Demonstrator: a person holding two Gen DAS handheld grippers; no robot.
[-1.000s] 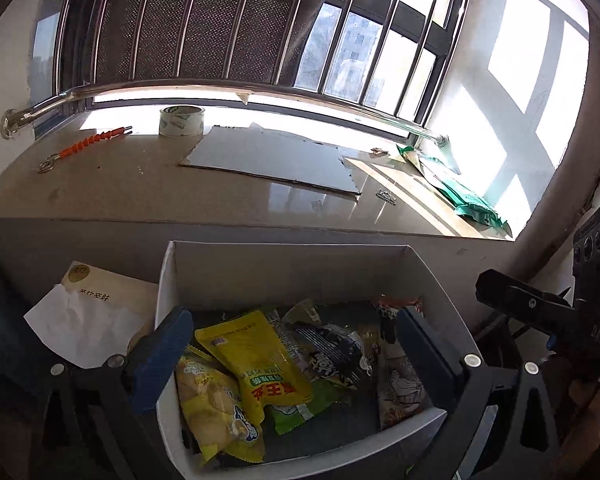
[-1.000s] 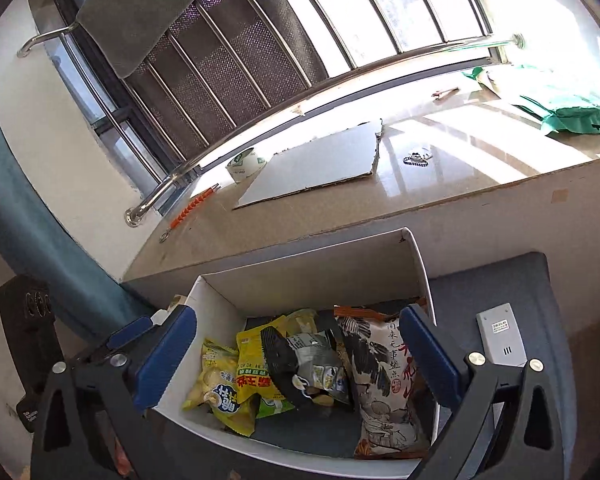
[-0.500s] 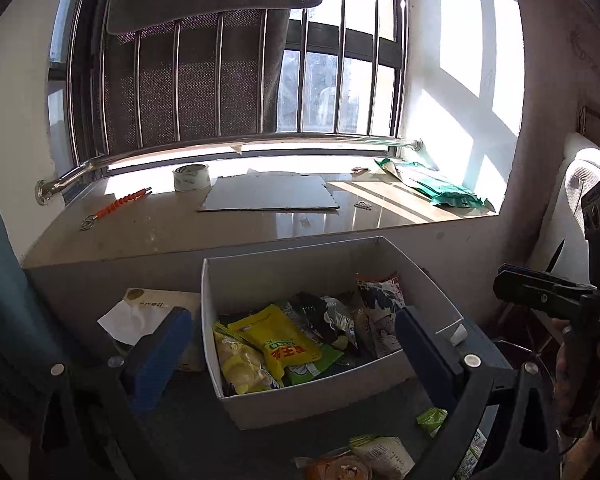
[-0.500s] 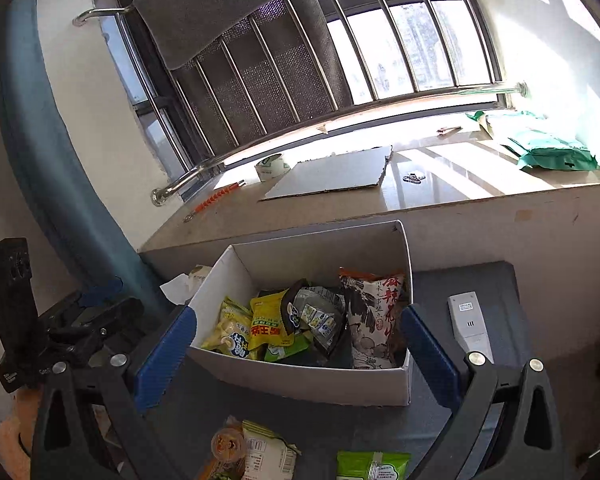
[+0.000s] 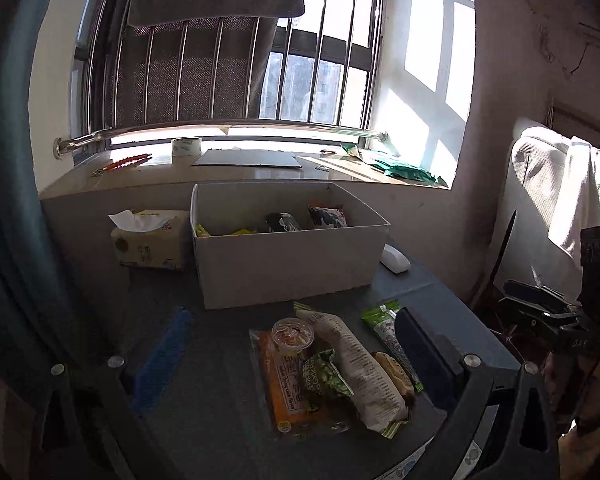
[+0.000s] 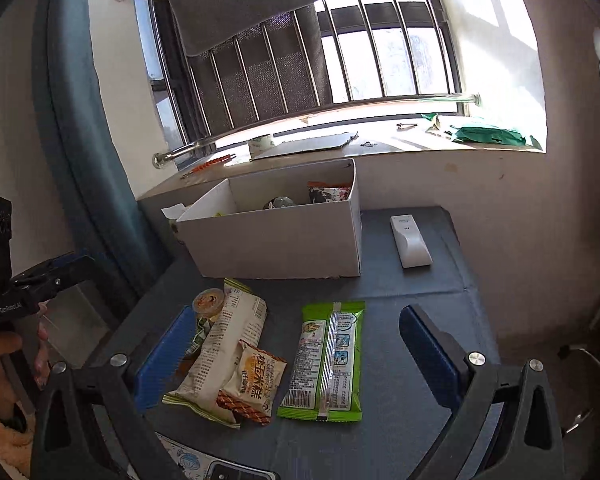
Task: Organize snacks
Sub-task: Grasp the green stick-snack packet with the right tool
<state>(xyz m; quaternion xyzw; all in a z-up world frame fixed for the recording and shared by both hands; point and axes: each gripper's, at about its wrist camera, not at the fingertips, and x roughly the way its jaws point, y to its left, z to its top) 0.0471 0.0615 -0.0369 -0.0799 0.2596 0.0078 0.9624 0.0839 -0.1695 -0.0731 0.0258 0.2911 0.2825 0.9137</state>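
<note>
A white cardboard box (image 5: 288, 256) (image 6: 276, 240) holds several snack packs at the back of the dark grey table. Loose snacks lie in front of it: a long white pack (image 5: 360, 368) (image 6: 224, 344), an orange pack (image 5: 284, 380), a small jelly cup (image 5: 293, 332) (image 6: 208, 300), a green pack (image 6: 328, 356) (image 5: 384, 324) and a small wafer pack (image 6: 252, 380). My left gripper (image 5: 296, 364) is open and empty, low over the pile. My right gripper (image 6: 300, 356) is open and empty over the green pack.
A tissue pack (image 5: 148, 236) stands left of the box. A white remote (image 6: 410, 240) (image 5: 394, 258) lies right of it. The window sill behind carries a tape roll (image 5: 186, 146), cardboard sheet (image 5: 248, 158) and green bags (image 6: 488, 134). A white chair back (image 5: 556, 200) stands at the right.
Both grippers have pulled back from above the box and dropped lower. The loose snacks in front of the box have come into view between the fingers.
</note>
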